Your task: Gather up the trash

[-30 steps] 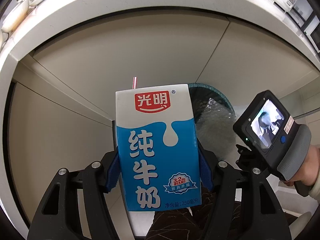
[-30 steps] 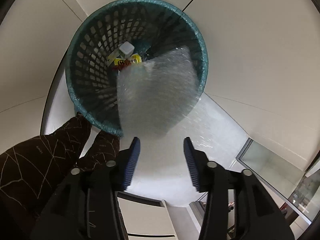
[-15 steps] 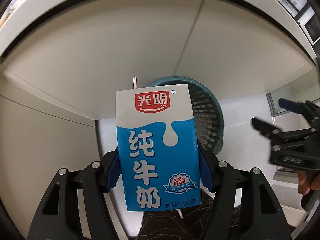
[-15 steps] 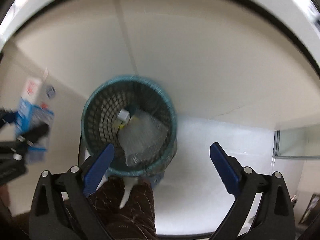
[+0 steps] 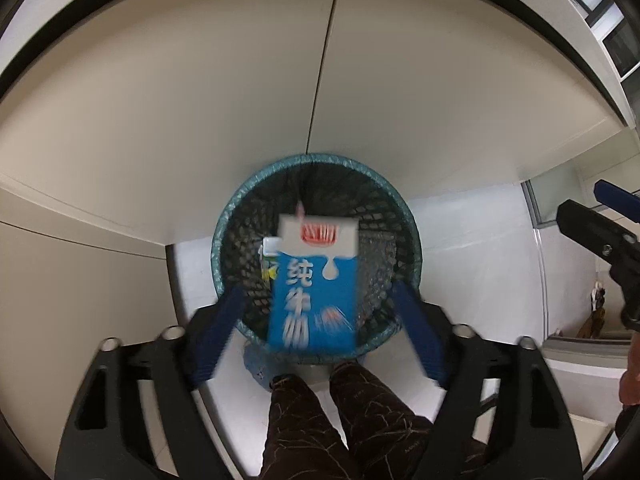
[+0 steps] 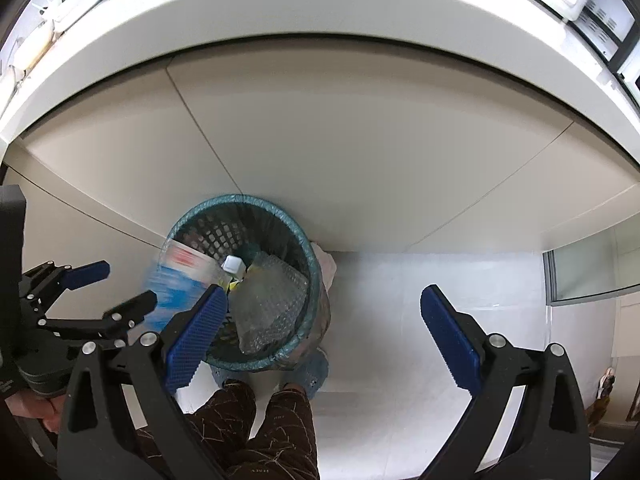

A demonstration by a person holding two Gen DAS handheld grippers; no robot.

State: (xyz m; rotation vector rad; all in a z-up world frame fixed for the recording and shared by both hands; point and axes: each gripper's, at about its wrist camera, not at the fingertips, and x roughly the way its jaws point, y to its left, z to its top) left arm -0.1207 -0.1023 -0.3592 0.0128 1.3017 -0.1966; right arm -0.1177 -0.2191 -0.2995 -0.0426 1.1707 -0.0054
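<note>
The milk carton (image 5: 314,286), motion-blurred, is seen free between the wide-spread jaws of the left gripper (image 5: 318,334), over the mouth of the teal mesh bin (image 5: 228,216) on the floor; this drop is judged nearly complete. The right gripper (image 6: 320,320) is held wide and empty. Bubble wrap (image 6: 266,306) and a small bottle (image 6: 234,265) are seen inside; trash remaining elsewhere cannot be told, the counter (image 6: 280,12) top being cut off.

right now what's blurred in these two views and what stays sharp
Left wrist view: the milk carton is smeared vertically, the left gripper jaws are soft, and the bin rim is fairly crisp. Right wrist view: the carton is a streak at the rim, while the right gripper is sharp.
</note>
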